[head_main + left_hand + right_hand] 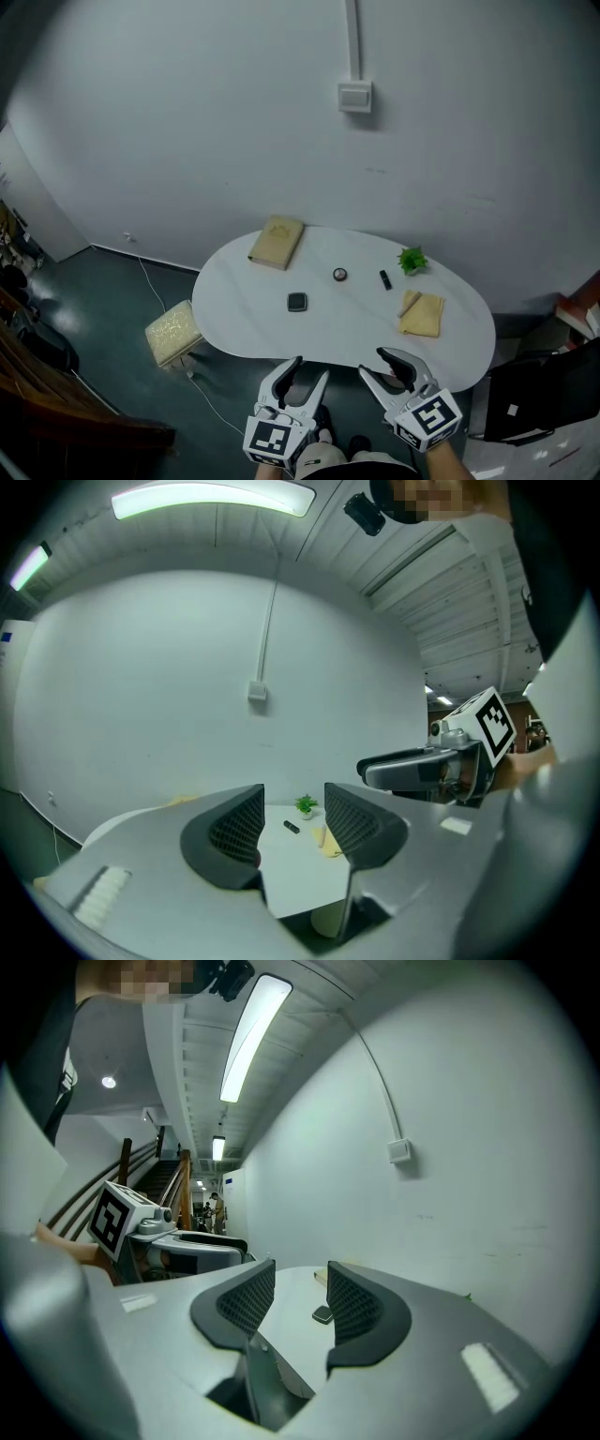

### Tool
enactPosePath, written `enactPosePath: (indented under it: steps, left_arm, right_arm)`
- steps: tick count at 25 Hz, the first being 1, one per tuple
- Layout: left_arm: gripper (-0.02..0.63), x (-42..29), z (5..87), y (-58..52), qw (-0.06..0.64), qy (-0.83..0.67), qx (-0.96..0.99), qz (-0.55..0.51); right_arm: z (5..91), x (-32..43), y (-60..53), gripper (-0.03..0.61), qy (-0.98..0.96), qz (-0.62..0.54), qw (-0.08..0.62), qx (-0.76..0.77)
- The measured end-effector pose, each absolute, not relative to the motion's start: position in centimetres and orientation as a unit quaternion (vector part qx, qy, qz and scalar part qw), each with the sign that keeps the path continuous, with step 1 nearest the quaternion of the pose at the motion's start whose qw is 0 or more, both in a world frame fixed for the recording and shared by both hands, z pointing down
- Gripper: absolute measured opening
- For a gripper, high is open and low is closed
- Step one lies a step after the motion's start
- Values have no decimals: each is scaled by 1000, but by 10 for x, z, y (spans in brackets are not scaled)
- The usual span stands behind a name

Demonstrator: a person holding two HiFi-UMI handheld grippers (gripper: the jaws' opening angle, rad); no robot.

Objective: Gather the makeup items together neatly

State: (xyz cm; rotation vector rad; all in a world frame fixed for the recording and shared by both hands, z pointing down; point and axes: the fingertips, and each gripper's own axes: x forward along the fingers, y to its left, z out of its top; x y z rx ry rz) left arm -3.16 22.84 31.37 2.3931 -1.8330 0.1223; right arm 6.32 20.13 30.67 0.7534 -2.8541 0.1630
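white table (356,323) w/ compact (297,302), jar (339,274), lipstick (385,279), plant (411,260), cloth (423,315), book (277,243).

Ceiling strip lights (214,499), even brightness, fisheye edges, dark corners

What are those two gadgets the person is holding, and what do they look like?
The left hand-held gripper and the right hand-held gripper look alike. Each has a light grey plastic body ending in two curved jaws, lined inside with dark, grid-textured pads. At the back, each carries a white cube printed with black square markers.
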Motion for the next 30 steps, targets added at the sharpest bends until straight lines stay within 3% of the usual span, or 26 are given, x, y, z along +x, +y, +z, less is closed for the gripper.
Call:
enactPosePath:
  steps: [12, 30]
  left_arm:
    - [236, -91, 318, 165, 61, -579, 811, 58]
    - [305, -130, 385, 125, 117, -571, 808, 88]
  right_arm:
    - [307, 6, 144, 178, -949, 61, 96, 293]
    - [340, -24, 115, 178, -936, 96, 117, 318]
